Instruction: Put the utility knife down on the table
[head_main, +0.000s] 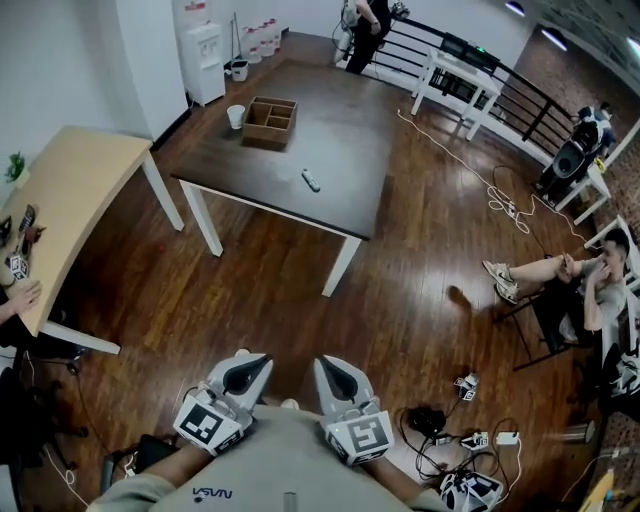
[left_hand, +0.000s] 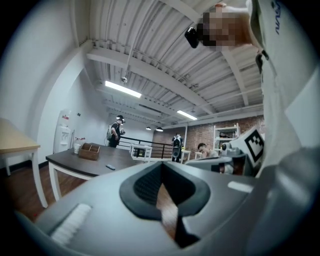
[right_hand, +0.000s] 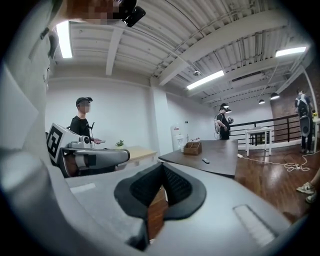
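A small grey utility knife (head_main: 311, 180) lies flat on the dark table (head_main: 340, 140), near its front half. It also shows far off as the knife (left_hand: 110, 167) in the left gripper view and the knife (right_hand: 206, 161) in the right gripper view. My left gripper (head_main: 264, 359) and right gripper (head_main: 322, 361) are held close to my body, side by side, well short of the table. Both point level toward it. The left gripper (left_hand: 161, 171) is shut with nothing held. The right gripper (right_hand: 163, 172) is shut and empty too.
A wooden divided box (head_main: 270, 120) and a white cup (head_main: 235, 116) stand at the table's far left. A light wooden table (head_main: 70, 190) is at left. A person sits on a chair (head_main: 590, 290) at right. Cables and chargers (head_main: 470, 440) lie on the floor by my right.
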